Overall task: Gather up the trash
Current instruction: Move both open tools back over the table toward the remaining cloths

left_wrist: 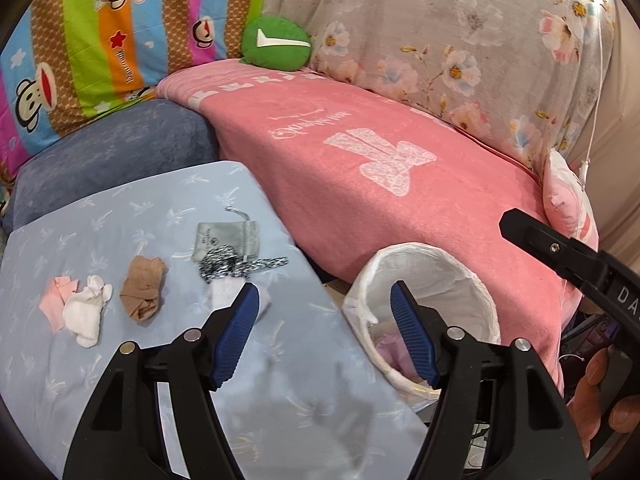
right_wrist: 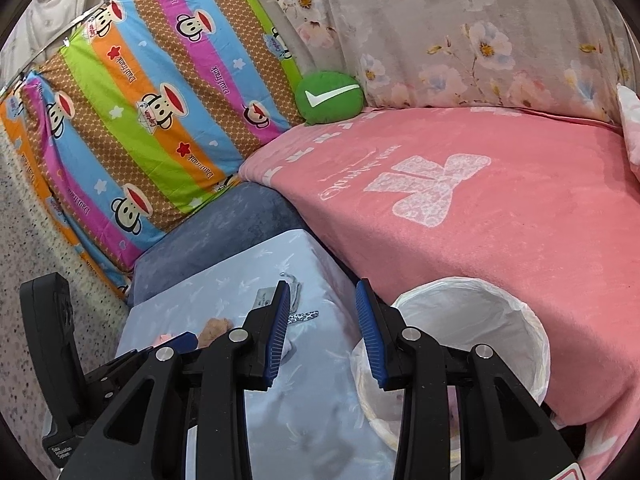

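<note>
Pale-blue table [left_wrist: 120, 380] lower left; lined bin [left_wrist: 484, 300] beside it (handy), so my left claw [left_wrist: 324, 304] and right claw [right_wrist: 322, 300] hover apart, empty.

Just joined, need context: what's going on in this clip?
A person with a hand-held gripper in each hand is collecting trash. The left hand-held gripper and right hand-held gripper are both open and hold nothing. Scraps lie on the light blue cloth: a pink scrap, a white wad, a tan wad and a grey pouch. The bag-lined white bin stands beside it, against the pink blanket.
</note>
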The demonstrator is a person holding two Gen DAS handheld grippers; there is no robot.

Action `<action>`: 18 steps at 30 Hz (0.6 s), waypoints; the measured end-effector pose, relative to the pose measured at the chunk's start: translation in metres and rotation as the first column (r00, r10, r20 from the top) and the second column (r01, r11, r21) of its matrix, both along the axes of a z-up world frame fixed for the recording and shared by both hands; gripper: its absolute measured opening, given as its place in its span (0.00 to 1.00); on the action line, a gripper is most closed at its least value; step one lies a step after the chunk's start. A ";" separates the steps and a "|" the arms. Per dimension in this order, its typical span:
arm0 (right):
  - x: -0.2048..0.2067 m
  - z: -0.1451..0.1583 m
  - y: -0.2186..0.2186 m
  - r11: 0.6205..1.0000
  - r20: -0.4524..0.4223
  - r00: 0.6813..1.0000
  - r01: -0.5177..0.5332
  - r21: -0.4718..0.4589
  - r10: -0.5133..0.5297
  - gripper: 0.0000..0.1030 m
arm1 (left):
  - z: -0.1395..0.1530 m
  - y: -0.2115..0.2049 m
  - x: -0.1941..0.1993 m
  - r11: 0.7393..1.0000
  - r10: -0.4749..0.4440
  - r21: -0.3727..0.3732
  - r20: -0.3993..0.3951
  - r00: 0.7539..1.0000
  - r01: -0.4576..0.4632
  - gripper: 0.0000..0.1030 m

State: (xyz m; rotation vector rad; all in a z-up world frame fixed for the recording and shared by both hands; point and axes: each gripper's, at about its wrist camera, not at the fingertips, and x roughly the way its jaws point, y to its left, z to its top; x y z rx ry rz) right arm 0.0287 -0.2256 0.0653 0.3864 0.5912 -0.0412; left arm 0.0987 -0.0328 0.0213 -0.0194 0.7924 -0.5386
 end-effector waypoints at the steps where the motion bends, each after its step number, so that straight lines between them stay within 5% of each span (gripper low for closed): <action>1: 0.002 -0.001 0.005 1.000 -0.003 1.000 -0.010 -0.001 0.010 0.34 | -0.001 0.006 0.002 1.000 0.012 -0.001 -0.003 1.000 -0.012 0.64; 18: 0.054 -0.036 0.113 0.983 -0.096 0.979 -0.182 -0.016 0.179 0.34 | -0.032 0.117 0.032 0.972 0.234 0.001 -0.075 0.969 -0.234 0.68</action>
